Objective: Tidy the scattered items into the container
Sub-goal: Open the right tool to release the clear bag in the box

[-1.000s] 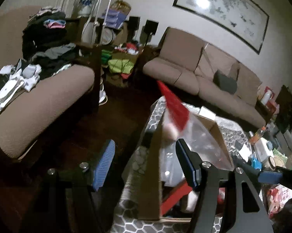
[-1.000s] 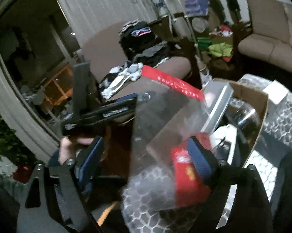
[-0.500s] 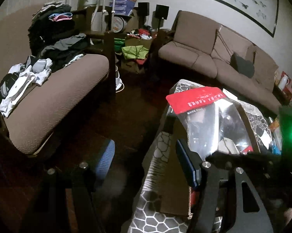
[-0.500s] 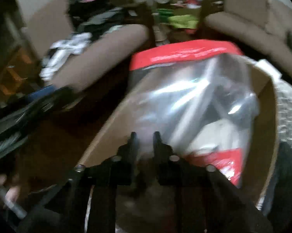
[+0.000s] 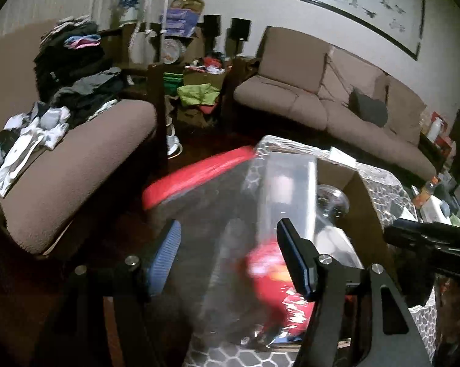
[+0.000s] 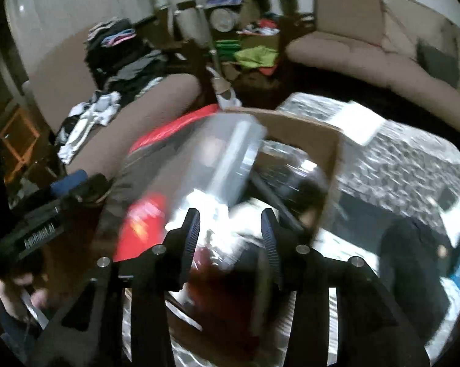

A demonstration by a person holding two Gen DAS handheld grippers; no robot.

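A clear plastic bag with a red header strip (image 5: 199, 171) leans over the left wall of the cardboard box (image 5: 336, 168), blurred by motion. Its lower part, with red packaging inside, sits between the spread fingers of my left gripper (image 5: 230, 250), which is open. In the right wrist view the same bag (image 6: 174, 125) tilts out over the box rim (image 6: 306, 125). My right gripper (image 6: 229, 232) is open just above the box's contents, its fingers apart around the bag's lower edge. Other items fill the box.
The box stands on a table with a hexagon-patterned cover (image 6: 398, 159), beside a small white box (image 6: 361, 122). An armchair piled with clothes (image 5: 61, 140) is at left and a brown sofa (image 5: 321, 101) behind. A hand (image 6: 16, 287) holds the left gripper's handle.
My right gripper, shut on the bag half a second ago, has opened. The bag has tipped down and left over the box wall. My left gripper now straddles its lower part.
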